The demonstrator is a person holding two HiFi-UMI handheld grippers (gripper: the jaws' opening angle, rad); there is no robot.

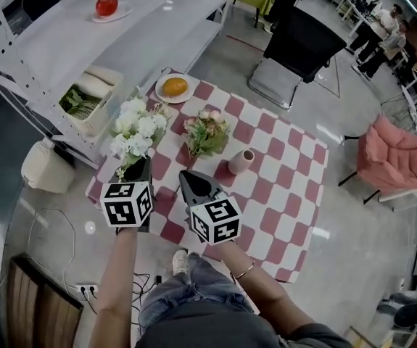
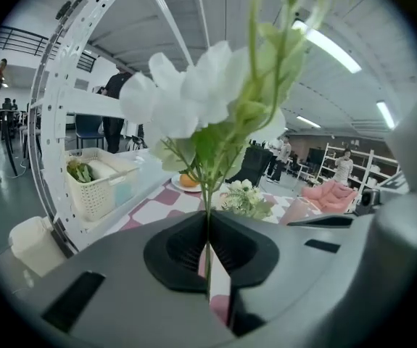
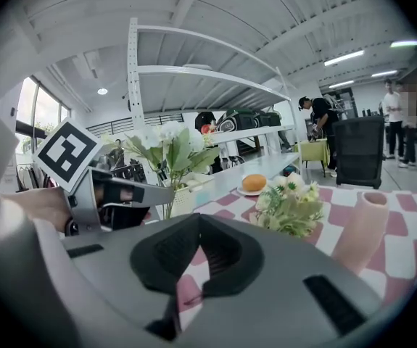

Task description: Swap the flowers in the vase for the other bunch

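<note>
My left gripper [image 1: 139, 167] is shut on the thin green stem of a white flower bunch [image 1: 137, 132], which stands up over the table's left edge. In the left gripper view the stem [image 2: 207, 194] runs up from between the closed jaws to the white blooms [image 2: 193, 93]. A second bunch, cream and pink with green leaves [image 1: 207, 133], lies on the checked cloth [image 1: 281, 158]. To its right stands a small pink vase [image 1: 241, 161] with nothing in it. My right gripper [image 1: 187, 177] is shut and holds nothing, just short of the lying bunch [image 3: 289, 205] and left of the vase [image 3: 364, 227].
A plate with an orange [image 1: 175, 87] sits at the table's far corner. A white shelf unit [image 1: 63, 42] on the left carries a basket of vegetables [image 1: 85, 100] and a tomato on a plate [image 1: 106, 6]. A black chair [image 1: 299, 53] and a pink chair [image 1: 393, 154] stand beyond.
</note>
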